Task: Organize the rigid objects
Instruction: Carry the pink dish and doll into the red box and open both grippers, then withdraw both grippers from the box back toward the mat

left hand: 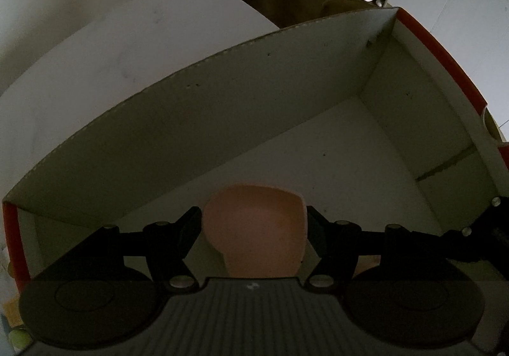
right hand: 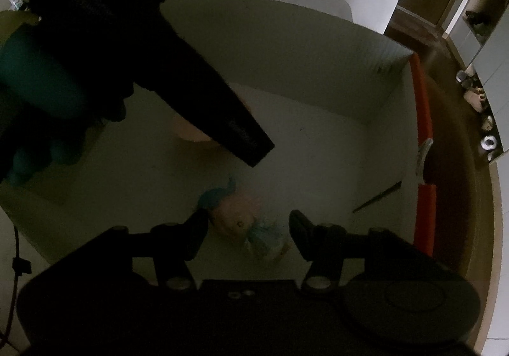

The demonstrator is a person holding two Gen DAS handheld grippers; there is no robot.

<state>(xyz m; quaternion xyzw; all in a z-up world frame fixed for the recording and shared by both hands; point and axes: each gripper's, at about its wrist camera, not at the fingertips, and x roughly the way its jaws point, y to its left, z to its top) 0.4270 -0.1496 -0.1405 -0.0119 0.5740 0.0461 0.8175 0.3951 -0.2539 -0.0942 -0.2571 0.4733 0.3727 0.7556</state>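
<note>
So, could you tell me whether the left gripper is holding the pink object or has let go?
Holding: the left gripper has both fingers pressed against the pink object, above the box floor.

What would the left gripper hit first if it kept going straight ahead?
Probably the white floor of the cardboard box; the pink dish held by the left gripper would touch first. Depth is unclear.

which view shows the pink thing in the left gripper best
The left wrist view: the pink object sits centred between the left gripper's fingers, unobstructed, above the white box floor. The right wrist view shows only a dim pink sliver of it behind the dark gripper body, so its shape can't be read there.
</note>
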